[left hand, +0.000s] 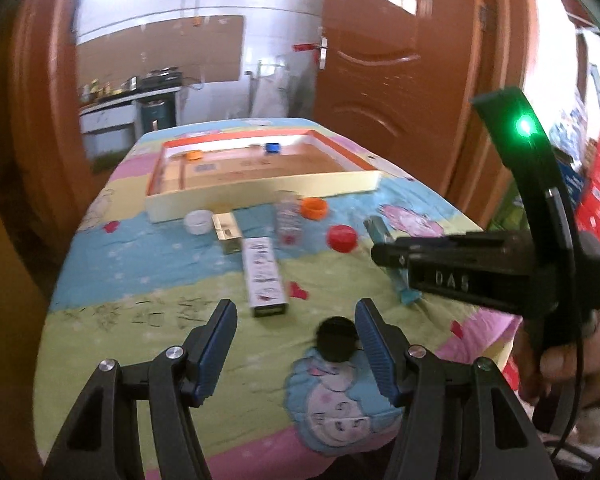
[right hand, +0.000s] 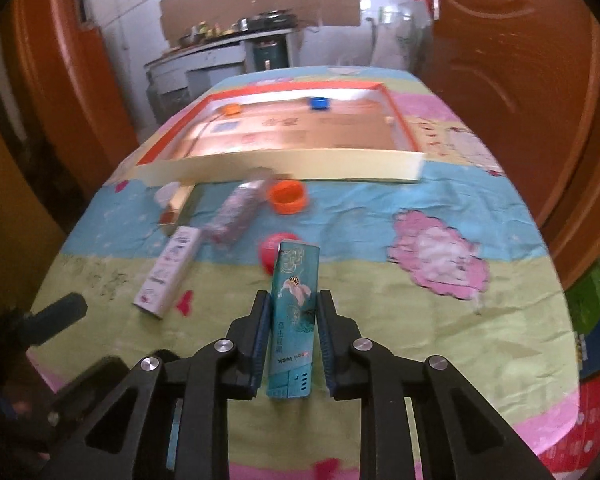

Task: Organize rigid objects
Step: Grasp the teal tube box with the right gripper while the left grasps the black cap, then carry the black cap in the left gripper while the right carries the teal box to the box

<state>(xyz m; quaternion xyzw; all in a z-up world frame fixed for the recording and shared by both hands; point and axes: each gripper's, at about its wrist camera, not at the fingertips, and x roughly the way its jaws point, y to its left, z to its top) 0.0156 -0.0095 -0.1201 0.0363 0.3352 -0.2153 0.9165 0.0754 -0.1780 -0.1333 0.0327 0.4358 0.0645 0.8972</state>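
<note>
Broadly, the table under its cartoon cloth carries a shallow orange-rimmed tray across its far end, with loose items strewn along the strip in front of the tray's near wall. Of the two hands, the right gripper is the one committed: its jaws are clamped on the sides of a teal box, whose long axis runs straight ahead between the fingers, pointing at the tray's near wall. I judge the coming move to be a forward carry over the red cap lying just beyond the box's far end. Meanwhile the left gripper hangs spread and empty near the table's near edge, a black cap beside its right finger.
</note>
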